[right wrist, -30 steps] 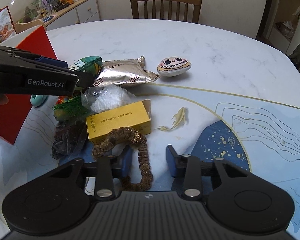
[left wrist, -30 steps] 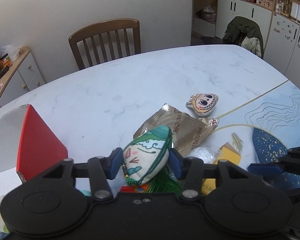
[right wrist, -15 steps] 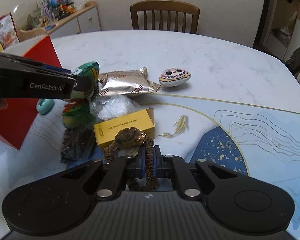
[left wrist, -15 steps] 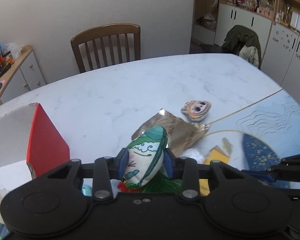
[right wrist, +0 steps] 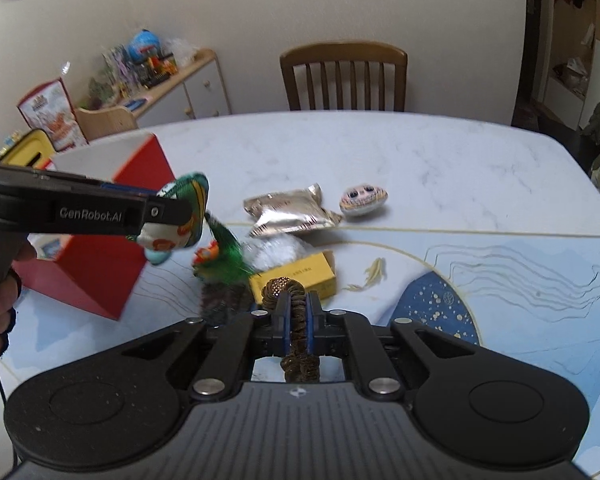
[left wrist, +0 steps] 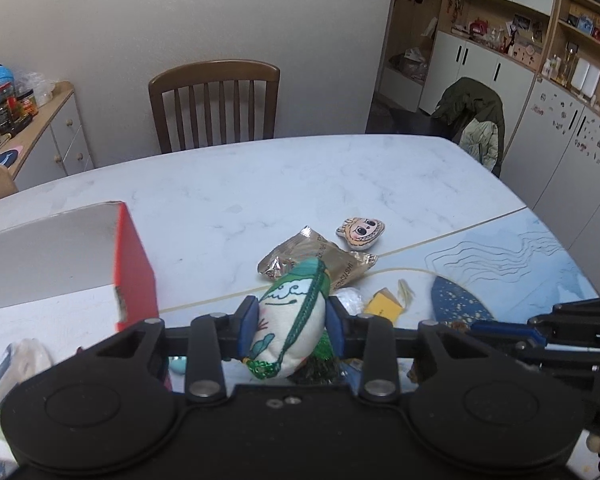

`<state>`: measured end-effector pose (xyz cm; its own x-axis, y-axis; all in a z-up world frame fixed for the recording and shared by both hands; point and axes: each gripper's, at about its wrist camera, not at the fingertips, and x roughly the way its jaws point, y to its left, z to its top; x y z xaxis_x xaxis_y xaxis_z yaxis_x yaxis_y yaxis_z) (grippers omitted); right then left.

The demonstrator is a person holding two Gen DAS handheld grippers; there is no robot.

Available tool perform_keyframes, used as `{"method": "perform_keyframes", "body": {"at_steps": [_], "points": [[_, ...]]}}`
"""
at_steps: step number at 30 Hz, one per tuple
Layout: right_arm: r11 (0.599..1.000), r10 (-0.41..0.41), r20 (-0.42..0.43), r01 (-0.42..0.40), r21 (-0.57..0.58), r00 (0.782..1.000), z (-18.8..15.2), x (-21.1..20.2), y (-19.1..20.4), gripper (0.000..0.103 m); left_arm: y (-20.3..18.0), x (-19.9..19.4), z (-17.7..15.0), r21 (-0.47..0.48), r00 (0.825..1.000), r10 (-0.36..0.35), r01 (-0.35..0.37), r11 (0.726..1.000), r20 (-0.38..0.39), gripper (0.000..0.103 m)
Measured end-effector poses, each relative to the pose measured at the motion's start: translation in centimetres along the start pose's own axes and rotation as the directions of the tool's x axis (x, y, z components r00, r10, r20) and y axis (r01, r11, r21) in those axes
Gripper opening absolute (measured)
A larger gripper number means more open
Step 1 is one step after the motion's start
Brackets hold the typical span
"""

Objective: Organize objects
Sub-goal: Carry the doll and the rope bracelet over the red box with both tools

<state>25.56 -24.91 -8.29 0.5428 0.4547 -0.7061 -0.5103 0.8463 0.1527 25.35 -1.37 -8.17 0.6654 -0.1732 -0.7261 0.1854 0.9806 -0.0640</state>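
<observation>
Two-handed pickup during desk tidying. Our left tongs [left wrist: 291,330] are clamped on an embroidered fabric sachet [left wrist: 290,322] with a green cord and green tassel [right wrist: 226,246]; the right wrist view shows it clear of the desk [left wrist: 260,184], the tassel dangling below. Our right tongs [right wrist: 297,322] are closed tight on a brown coiled hair tie [right wrist: 296,320], whose loop stands up just past the tips and hangs down behind them.

What has just changed: a second ago the left tongs stood loosely either side of the sachet as it lay in the pile, and the right tongs straddled the hair tie on the desk. Both pairs have since closed and risen, so each item has left the pile. We judge the grasping step done for both, with carrying and placing to follow.

The open red box [left wrist: 134,268] sits just left of the left tongs and is, we judge, the likely receptacle. Ahead of the tongs the rest stays on the desk: a foil snack packet [right wrist: 290,216], a cartoon-face cushion [right wrist: 363,199], a small yellow carton [right wrist: 300,280] just beyond the right tips, a clear plastic bag [right wrist: 278,250] and a dark packet [right wrist: 220,300]. The tassel could snag on the box rim, so we would lower the sachet in from above.
</observation>
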Motion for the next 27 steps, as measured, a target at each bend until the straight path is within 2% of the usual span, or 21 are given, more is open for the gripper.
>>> {"method": "perform_keyframes", "body": {"at_steps": [12, 22, 27], "points": [[0.997, 0.079, 0.058, -0.078, -0.024, 0.995, 2.7, -4.0, 3.5, 0.007, 3.1, -5.9, 0.0, -0.054, 0.999, -0.037, 0.039, 0.998, 0.026, 0.032], [0.993, 0.117, 0.103, -0.113, -0.045, 0.988, 5.8, -4.7, 9.0, 0.007, 8.9, -10.0, 1.4, -0.087, 0.997, -0.043, 0.049, 0.995, 0.067, 0.032], [0.991, 0.121, 0.114, -0.115, -0.062, 0.986, 7.8, -3.7, 12.3, 0.007, 12.2, -11.6, 2.4, -0.082, 0.995, -0.021, 0.029, 0.996, 0.097, 0.032]]}}
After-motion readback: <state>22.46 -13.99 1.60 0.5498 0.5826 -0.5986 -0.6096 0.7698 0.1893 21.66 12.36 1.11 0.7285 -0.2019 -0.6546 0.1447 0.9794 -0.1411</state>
